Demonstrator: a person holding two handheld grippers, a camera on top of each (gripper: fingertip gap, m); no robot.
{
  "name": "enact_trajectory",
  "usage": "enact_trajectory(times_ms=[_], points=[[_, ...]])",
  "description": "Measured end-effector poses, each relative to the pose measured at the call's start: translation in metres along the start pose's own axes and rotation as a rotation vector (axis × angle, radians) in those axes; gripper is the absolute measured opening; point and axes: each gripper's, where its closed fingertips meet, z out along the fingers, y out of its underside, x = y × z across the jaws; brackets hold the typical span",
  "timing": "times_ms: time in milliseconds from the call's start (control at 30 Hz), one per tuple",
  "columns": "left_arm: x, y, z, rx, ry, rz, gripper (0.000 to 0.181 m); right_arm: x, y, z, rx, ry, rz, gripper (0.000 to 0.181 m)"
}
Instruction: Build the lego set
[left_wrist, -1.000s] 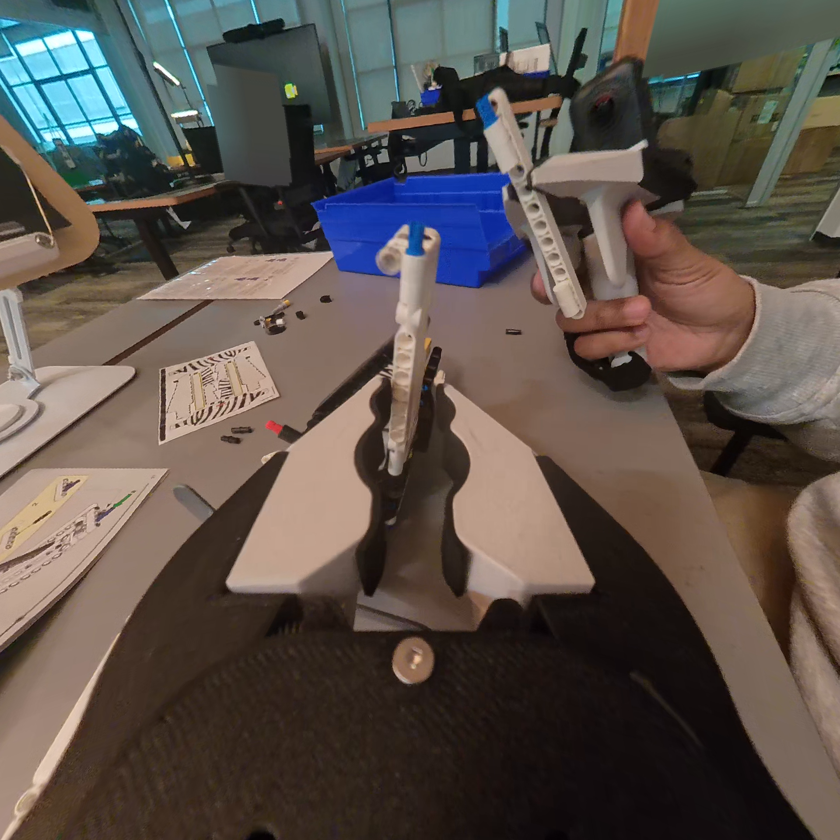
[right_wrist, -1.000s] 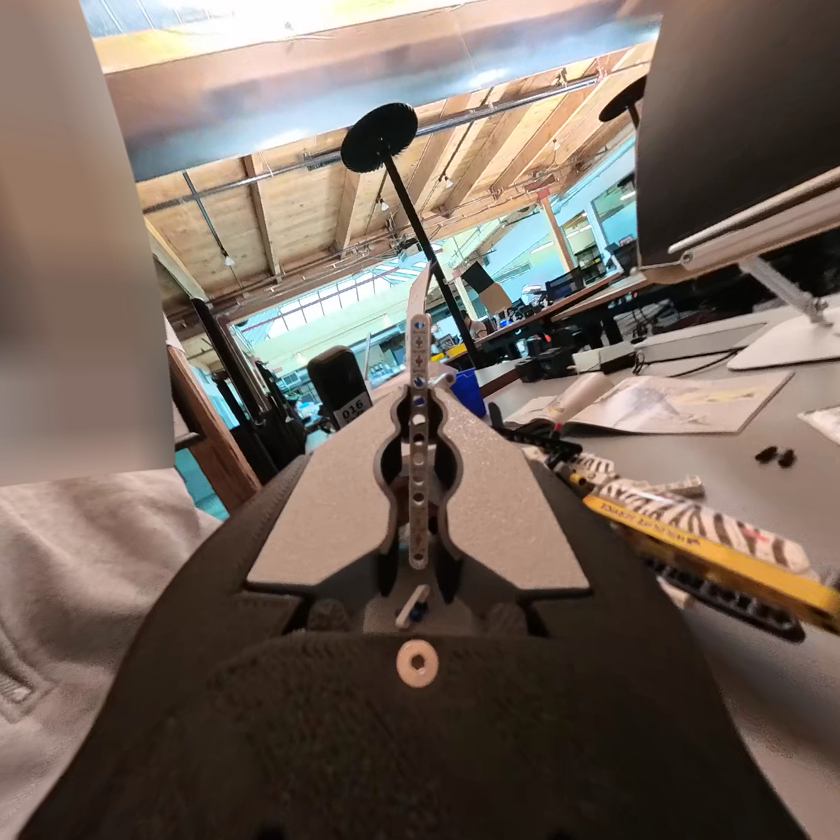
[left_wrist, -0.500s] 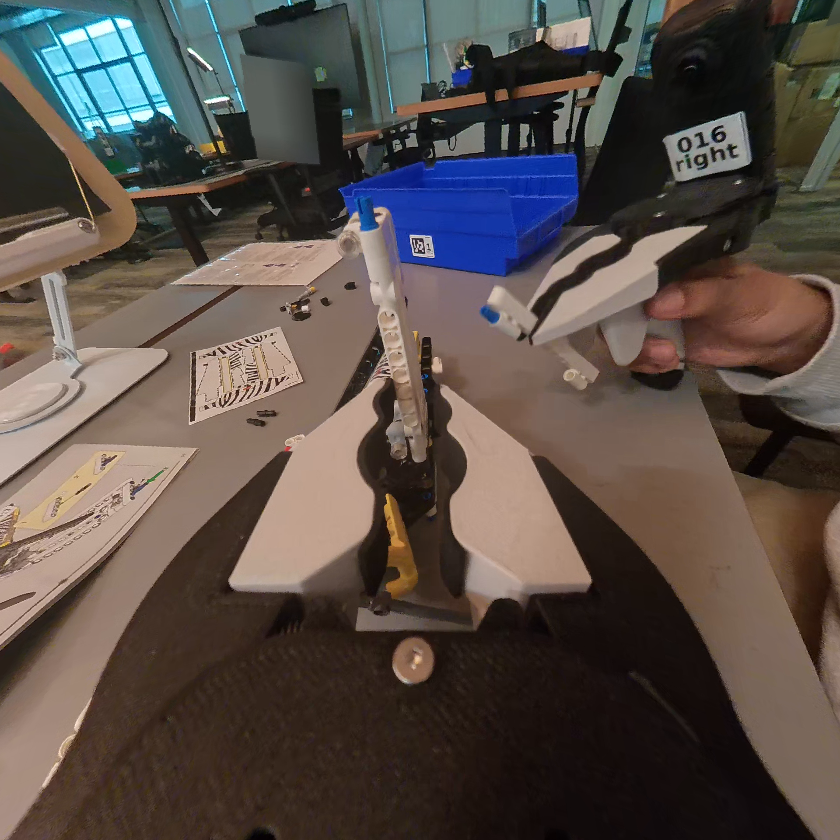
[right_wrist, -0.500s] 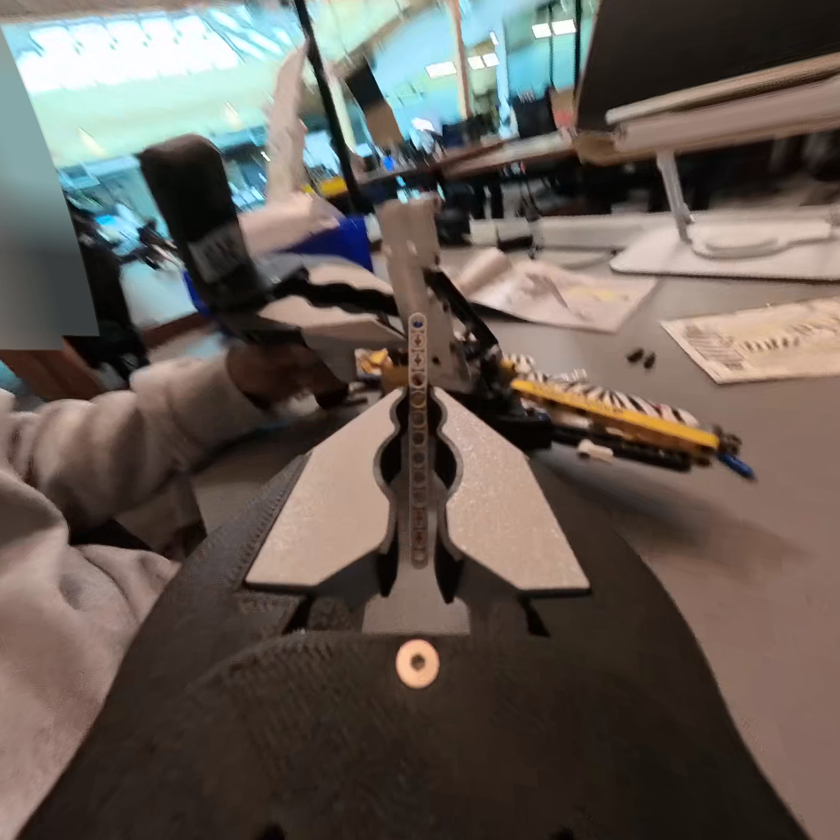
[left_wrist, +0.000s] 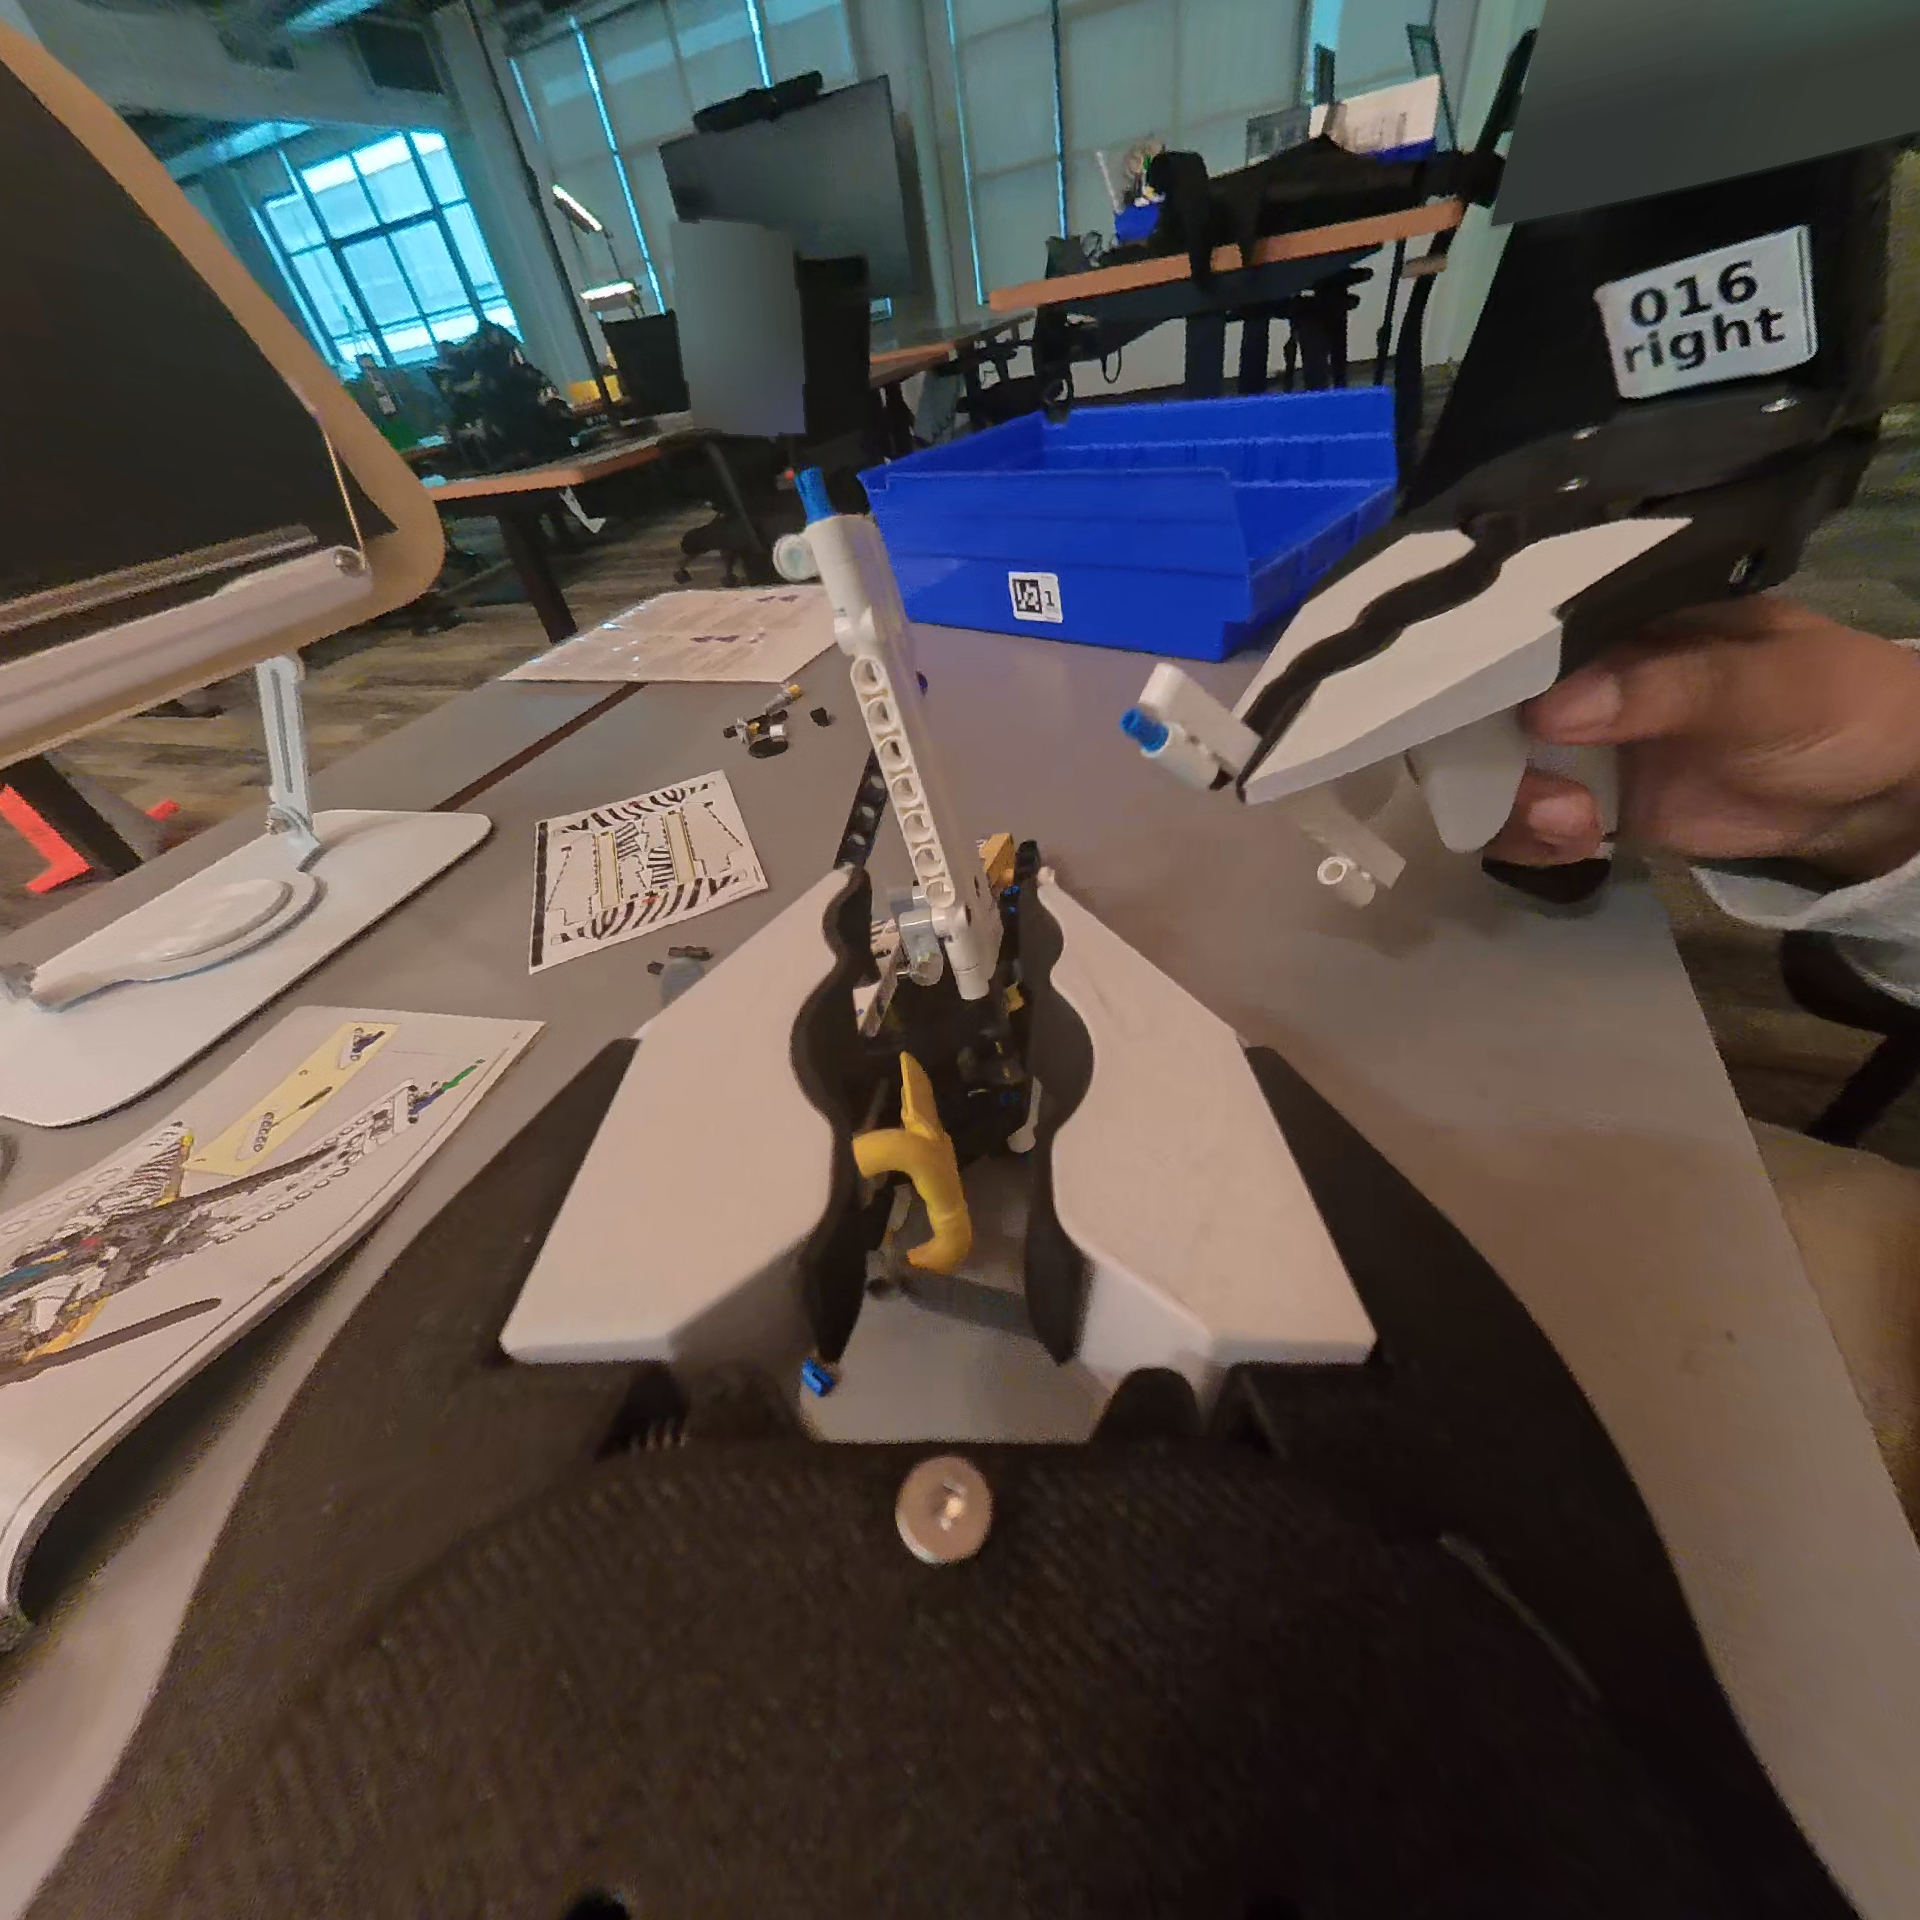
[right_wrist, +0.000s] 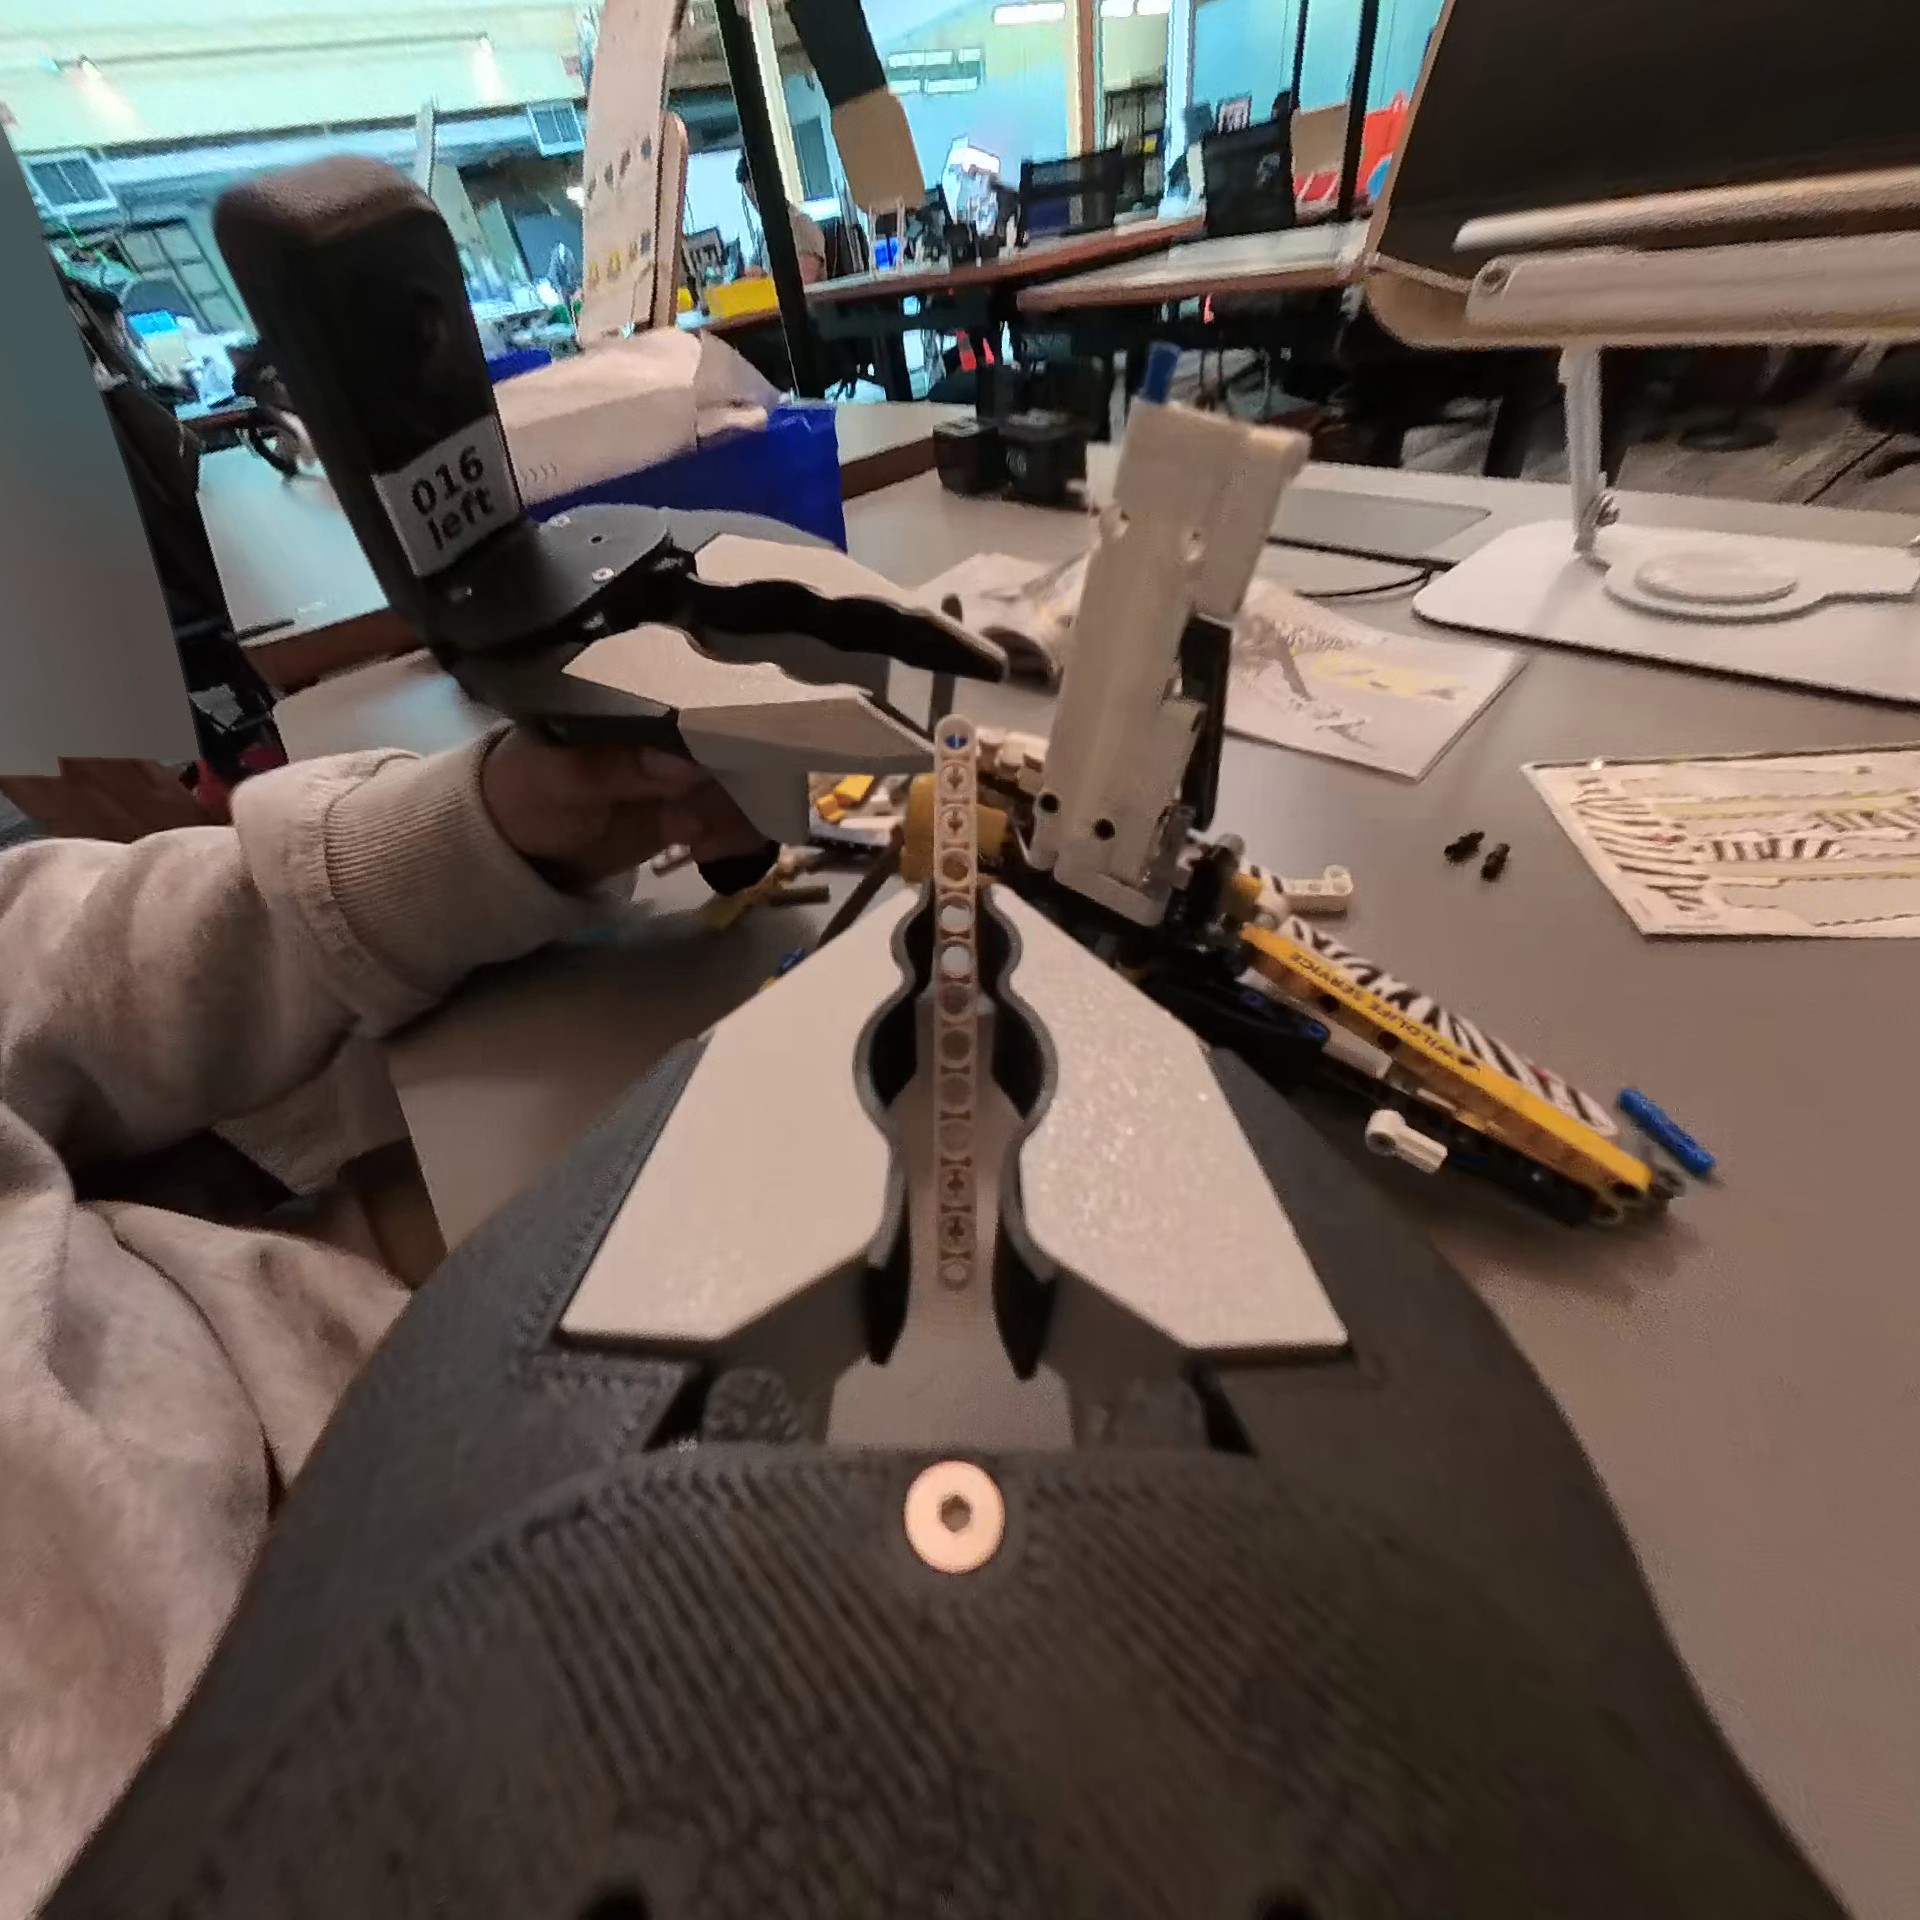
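Left wrist view looked down on the lego model (left_wrist: 935, 1081), a black and yellow build lying on the grey table (left_wrist: 1403, 1039) between the left gripper's (left_wrist: 940, 904) white fingers (left_wrist: 727, 1143). The fingers sat narrow around the model, though I could not tell for sure whether the pads pressed on it. From the model a white perforated arm (left_wrist: 894, 748) rose, tilted away, with a blue pin at its tip. To the right of the model and above the table, the right gripper (left_wrist: 1236, 764) was closed on a white beam (left_wrist: 1190, 727) with a blue pin at its end; a hand (left_wrist: 1714, 748) gripped its handle. Behind the model stood a blue bin (left_wrist: 1143, 520). To the left of the model lay a striped sticker sheet (left_wrist: 639, 862), an open instruction booklet (left_wrist: 208, 1164) and a monitor stand (left_wrist: 208, 914).

Seen from the right wrist, the beam (right_wrist: 956, 997) ran straight out between the closed fingers (right_wrist: 1143, 1174), its tip near the model (right_wrist: 1351, 997), whose yellow, zebra-striped boom lay along the table.
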Motion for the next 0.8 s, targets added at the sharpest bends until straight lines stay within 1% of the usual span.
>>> enact_trajectory(times_ms=[100,200,300,400,433,467,500,567,733,767,800], points=[[0.001,-0.008,-0.003,0.035,0.010,-0.034,0.029,-0.004,-0.012,-0.009,0.077,-0.038,0.022,0.006],[0.017,-0.029,-0.006,0.104,0.065,-0.066,0.027,-0.013,-0.024,-0.015,0.152,-0.132,0.090,0.006],[0.048,-0.050,-0.004,0.168,0.190,-0.158,0.022,-0.030,-0.030,-0.018,0.185,-0.264,0.152,0.006],[0.071,-0.058,0.004,0.167,0.333,-0.322,0.025,-0.039,-0.035,-0.019,0.214,-0.335,0.193,0.005],[0.078,-0.062,0.004,0.177,0.391,-0.370,0.022,-0.041,-0.035,-0.019,0.216,-0.351,0.205,0.005],[0.083,-0.065,0.002,0.190,0.446,-0.409,0.011,-0.043,-0.035,-0.020,0.216,-0.369,0.217,0.005],[0.082,-0.066,0.001,0.197,0.467,-0.446,0.005,-0.045,-0.034,-0.020,0.217,-0.387,0.229,0.005],[0.084,-0.064,0.001,0.186,0.502,-0.486,0.005,-0.047,-0.033,-0.022,0.213,-0.408,0.253,0.005],[0.086,-0.059,0.001,0.145,0.518,-0.491,0.005,-0.048,-0.026,-0.021,0.154,-0.402,0.230,0.005],[0.087,-0.058,0.001,0.139,0.526,-0.494,0.007,-0.048,-0.025,-0.021,0.141,-0.395,0.218,0.005],[0.091,-0.057,0.000,0.127,0.555,-0.499,0.016,-0.048,-0.023,-0.020,0.126,-0.387,0.204,0.005]])
